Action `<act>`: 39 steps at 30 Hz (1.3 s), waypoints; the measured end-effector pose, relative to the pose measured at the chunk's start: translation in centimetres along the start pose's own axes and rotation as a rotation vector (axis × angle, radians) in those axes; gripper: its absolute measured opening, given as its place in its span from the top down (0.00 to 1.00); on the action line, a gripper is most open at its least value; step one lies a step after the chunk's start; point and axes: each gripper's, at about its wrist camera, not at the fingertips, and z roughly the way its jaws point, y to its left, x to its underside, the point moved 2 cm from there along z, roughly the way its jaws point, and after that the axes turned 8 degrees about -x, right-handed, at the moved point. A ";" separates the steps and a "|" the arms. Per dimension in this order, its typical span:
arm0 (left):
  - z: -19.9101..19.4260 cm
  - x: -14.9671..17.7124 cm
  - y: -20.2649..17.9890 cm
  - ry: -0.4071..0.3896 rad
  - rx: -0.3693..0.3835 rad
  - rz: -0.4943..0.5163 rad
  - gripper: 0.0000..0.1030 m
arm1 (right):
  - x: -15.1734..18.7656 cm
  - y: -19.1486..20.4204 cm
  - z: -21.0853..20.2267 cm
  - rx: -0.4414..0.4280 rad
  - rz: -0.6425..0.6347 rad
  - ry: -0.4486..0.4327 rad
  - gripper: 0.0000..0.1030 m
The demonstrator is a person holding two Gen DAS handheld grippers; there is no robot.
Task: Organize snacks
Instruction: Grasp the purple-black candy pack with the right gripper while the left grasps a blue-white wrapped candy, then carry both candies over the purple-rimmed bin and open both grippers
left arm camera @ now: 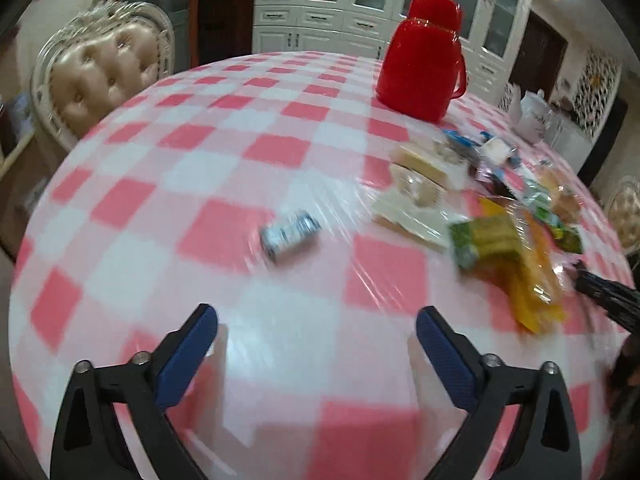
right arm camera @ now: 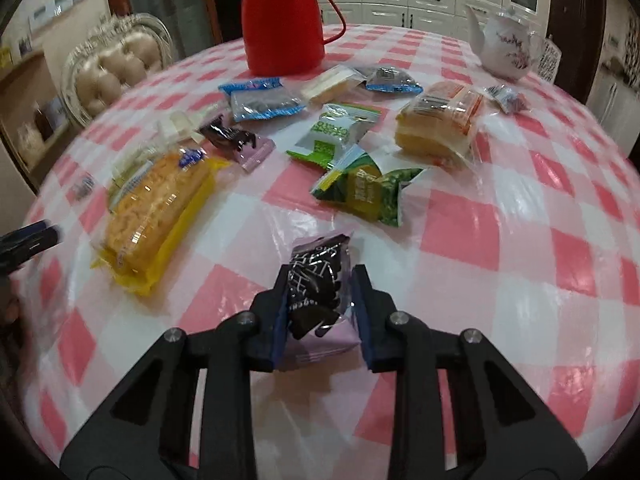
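Right claw (right arm camera: 320,300) clamped on purple-black snack pack (right arm camera: 316,300), held just above worktop (right arm camera: 500,208); looks light, crinkly film, soft contents, so prob best gripped mid-body w/ gentle squeeze to avoid crushing. Print on it only partly legible, brand unclear. Left claw (left arm camera: 316,332) spread wide, nothing between pads, hovering over bare check cloth; small silver-blue pack (left arm camera: 290,234) ahead, blurred. Beyond: yellow cracker pack (right arm camera: 156,216), green pouch (right arm camera: 366,188), red thermos (right arm camera: 284,20).

- You're in a home dining room, pretty clearly
- pink checked tablecloth (left arm camera: 240,152), tufted chair (left arm camera: 96,76)
- white glass-door cabinets (left arm camera: 340,4) behind
- red thermos (right arm camera: 284,24), floral teapot (right arm camera: 508,48)
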 end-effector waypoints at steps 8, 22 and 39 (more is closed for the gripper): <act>3.2 -3.2 -0.1 -0.011 0.010 0.186 0.65 | 0.1 0.0 0.3 -0.021 0.001 0.005 0.68; -6.0 2.1 -7.0 -0.204 -0.021 0.128 0.65 | 0.1 -0.2 -0.1 -0.067 0.013 -0.015 0.68; -11.5 9.1 -13.3 -0.201 0.074 0.143 0.65 | 3.8 3.8 -7.4 -0.046 -0.098 -0.117 0.68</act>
